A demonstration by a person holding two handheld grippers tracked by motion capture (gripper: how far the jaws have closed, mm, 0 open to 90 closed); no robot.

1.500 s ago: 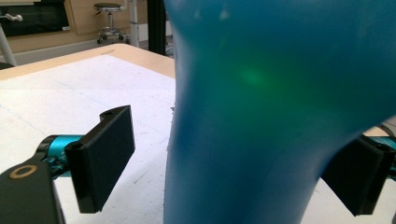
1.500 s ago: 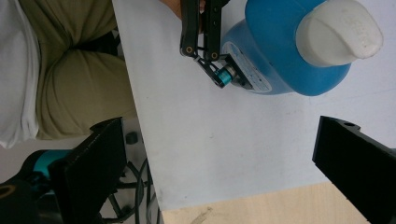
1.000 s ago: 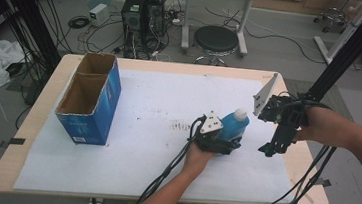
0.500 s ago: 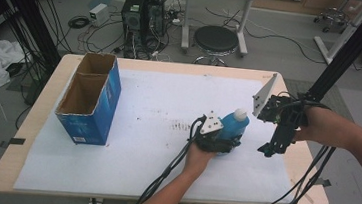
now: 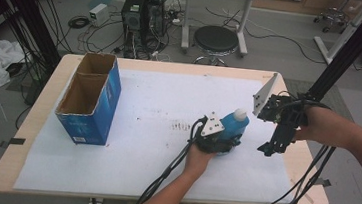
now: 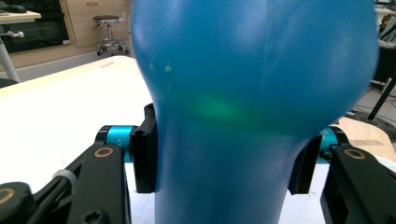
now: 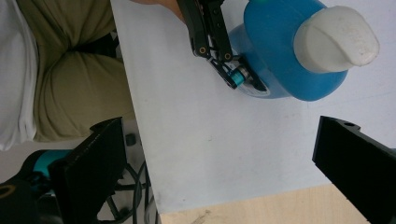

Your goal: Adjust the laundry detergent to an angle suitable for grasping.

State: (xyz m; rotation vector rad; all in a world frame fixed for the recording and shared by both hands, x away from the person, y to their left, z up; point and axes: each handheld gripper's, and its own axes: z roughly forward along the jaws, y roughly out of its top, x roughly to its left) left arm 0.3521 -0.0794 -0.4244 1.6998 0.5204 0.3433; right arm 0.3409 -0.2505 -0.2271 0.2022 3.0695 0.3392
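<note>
Blue bottle [image 5: 230, 126] with a white cap [image 5: 239, 114] stands on the white sheet [image 5: 131, 127] that covers the table [image 5: 32, 118], clamped between the fingers of the left gripper [image 5: 221, 142]. In the left gripper view the bottle's rounded blue body [image 6: 252, 93] swells above the jaws and narrows where the two black pads [image 6: 144, 158] press against it from either side, so both pads touch the plastic; those jaws have just been closing onto it. No brand, label or writing can be read on the bottle's surface in any view; a faint green sheen on the blue plastic is the only mark there. The right gripper [image 5: 274, 141] is held just beside the bottle, on the side away from the left hand [image 5: 198, 159], with its fingers spread wide and nothing between them. In the right gripper view its two black jaws stand well apart, with bare white sheet between them, and the bottle [image 7: 280, 56] and its cap [image 7: 334, 39] lie beyond the fingertips, next to the left gripper's fingers [image 7: 212, 32]. Well away from both sets of fingers stands an open blue cardboard box [image 5: 88, 100] of two compartments; small print on its near end is too small to read. Faint dark scribbles [image 5: 179, 127] mark the sheet between the box and the left gripper.
</note>
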